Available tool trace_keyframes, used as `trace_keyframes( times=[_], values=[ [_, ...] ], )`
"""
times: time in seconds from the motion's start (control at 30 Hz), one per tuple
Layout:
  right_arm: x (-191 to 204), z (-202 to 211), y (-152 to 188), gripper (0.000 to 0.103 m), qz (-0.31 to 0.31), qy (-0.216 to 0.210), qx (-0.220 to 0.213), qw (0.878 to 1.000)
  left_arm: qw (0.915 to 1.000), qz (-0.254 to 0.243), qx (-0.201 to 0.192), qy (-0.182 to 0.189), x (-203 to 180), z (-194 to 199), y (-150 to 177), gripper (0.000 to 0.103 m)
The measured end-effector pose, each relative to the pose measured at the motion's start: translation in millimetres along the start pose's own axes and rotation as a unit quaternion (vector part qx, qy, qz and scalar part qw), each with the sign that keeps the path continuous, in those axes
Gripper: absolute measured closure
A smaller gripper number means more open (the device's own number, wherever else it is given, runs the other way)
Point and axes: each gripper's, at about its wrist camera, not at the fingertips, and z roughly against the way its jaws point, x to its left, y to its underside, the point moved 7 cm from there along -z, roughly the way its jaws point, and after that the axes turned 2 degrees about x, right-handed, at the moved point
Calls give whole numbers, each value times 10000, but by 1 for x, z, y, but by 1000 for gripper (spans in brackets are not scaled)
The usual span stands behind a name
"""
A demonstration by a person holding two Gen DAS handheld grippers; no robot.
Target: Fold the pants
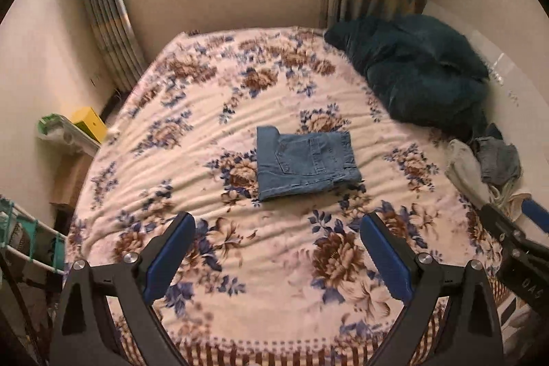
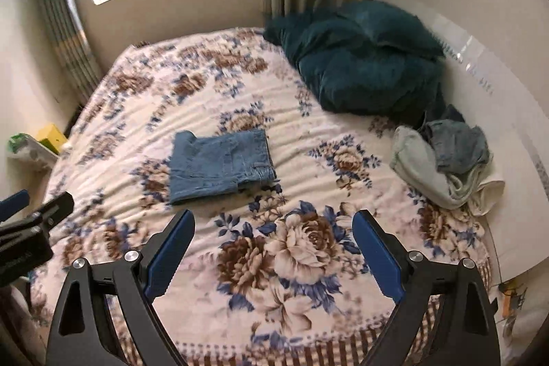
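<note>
Blue denim pants (image 1: pixel 305 162) lie folded into a compact rectangle in the middle of the floral bed cover (image 1: pixel 240 84); they also show in the right wrist view (image 2: pixel 219 165). My left gripper (image 1: pixel 278 228) is open and empty, held above the near part of the bed, short of the pants. My right gripper (image 2: pixel 272 225) is open and empty too, near the bed's front edge, to the right of the pants. Each gripper shows at the edge of the other's view: the right one (image 1: pixel 514 228), the left one (image 2: pixel 34 211).
A dark teal duvet (image 1: pixel 411 71) is piled at the far right of the bed. A heap of other clothes (image 2: pixel 446 160) lies by the right wall. A shelf with a yellow box (image 1: pixel 89 122) stands left of the bed. A drying rack (image 1: pixel 27 239) is at the near left.
</note>
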Motion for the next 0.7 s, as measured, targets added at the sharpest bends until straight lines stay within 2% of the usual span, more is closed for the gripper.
trace_keyframes(
  times=[0.3, 0.47, 0.53, 0.7],
  values=[
    [-19, 176, 24, 8, 456, -283, -789, 9954, 9969, 446, -600, -249, -8, 155, 44, 4],
    [-34, 260, 50, 8, 558, -425, -983, 9927, 9944, 464, -853, -419, -14, 225, 74, 4],
    [-39, 289, 61, 8, 591, -459, -1056, 9916, 9933, 457, -913, -543, -16, 247, 84, 4],
    [-48, 351, 91, 8, 623, -680, -1105, 9896, 9929, 533, -933, -520, -20, 284, 109, 4]
  ],
)
